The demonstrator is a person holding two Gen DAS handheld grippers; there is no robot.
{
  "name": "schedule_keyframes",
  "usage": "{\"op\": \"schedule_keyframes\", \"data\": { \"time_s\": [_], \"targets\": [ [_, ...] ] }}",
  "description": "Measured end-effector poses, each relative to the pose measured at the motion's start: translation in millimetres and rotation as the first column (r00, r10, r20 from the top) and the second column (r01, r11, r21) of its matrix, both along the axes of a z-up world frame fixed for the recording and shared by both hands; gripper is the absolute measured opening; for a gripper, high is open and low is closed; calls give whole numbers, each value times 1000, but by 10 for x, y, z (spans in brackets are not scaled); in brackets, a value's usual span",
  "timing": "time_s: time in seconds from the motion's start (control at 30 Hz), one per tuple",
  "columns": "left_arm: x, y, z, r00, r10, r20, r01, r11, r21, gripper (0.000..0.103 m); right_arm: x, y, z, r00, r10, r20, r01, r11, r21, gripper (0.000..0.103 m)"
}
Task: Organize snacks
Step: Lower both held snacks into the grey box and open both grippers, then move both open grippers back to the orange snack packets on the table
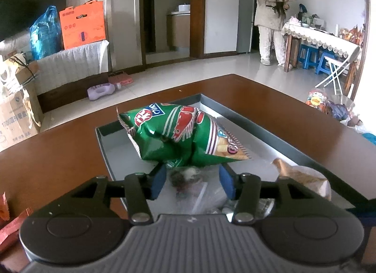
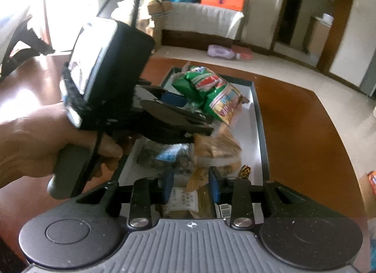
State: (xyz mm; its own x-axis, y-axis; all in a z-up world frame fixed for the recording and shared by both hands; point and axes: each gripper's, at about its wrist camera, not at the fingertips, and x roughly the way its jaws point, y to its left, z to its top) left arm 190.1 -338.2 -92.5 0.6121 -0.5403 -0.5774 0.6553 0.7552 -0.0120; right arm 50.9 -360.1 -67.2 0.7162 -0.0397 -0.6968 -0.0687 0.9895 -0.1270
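Note:
My left gripper is shut on the lower edge of a green chip bag and holds it above the grey box. It shows from the side in the right wrist view, with the green bag at its tips. My right gripper is over the near end of the box, its blue pads either side of a brown wrapped snack; whether they press it is unclear. Clear and tan snack packets lie in the box.
The box sits on a brown wooden table. Red packets lie at the table's left edge, an orange packet at its right. A person stands far off by a dining table. Bags of snacks sit beyond the table's right edge.

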Motion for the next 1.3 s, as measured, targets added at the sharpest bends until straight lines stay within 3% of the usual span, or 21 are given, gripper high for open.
{"op": "schedule_keyframes", "data": {
  "time_s": [0.23,0.3,0.5,0.67,0.9,1.03,1.17,1.3],
  "targets": [
    [-14,14,-10,1000,10,-4,-10,1000,3,64,-64,31,48,999,34,-34,-34,999,-15,42],
    [-59,47,-8,1000,15,1,-15,1000,6,71,-71,17,59,998,41,-41,-42,999,-16,50],
    [-212,220,47,1000,16,26,-16,1000,1,77,-61,52,110,998,61,-32,-61,998,-14,63],
    [-388,362,151,996,41,74,-40,999,-9,91,-41,137,167,996,84,-19,-84,996,-7,66],
    [-456,521,130,996,86,37,-86,996,3,91,-9,190,157,997,76,-30,-77,996,-41,68],
    [-482,584,98,994,108,15,-108,994,15,91,-13,137,122,1000,-9,-19,8,997,-81,68],
    [-542,638,95,991,132,20,-133,991,24,91,-13,92,85,995,-93,27,95,992,-87,83],
    [-577,765,163,983,178,40,-179,984,22,91,14,159,135,992,-104,77,111,990,-91,85]
  ]
}}
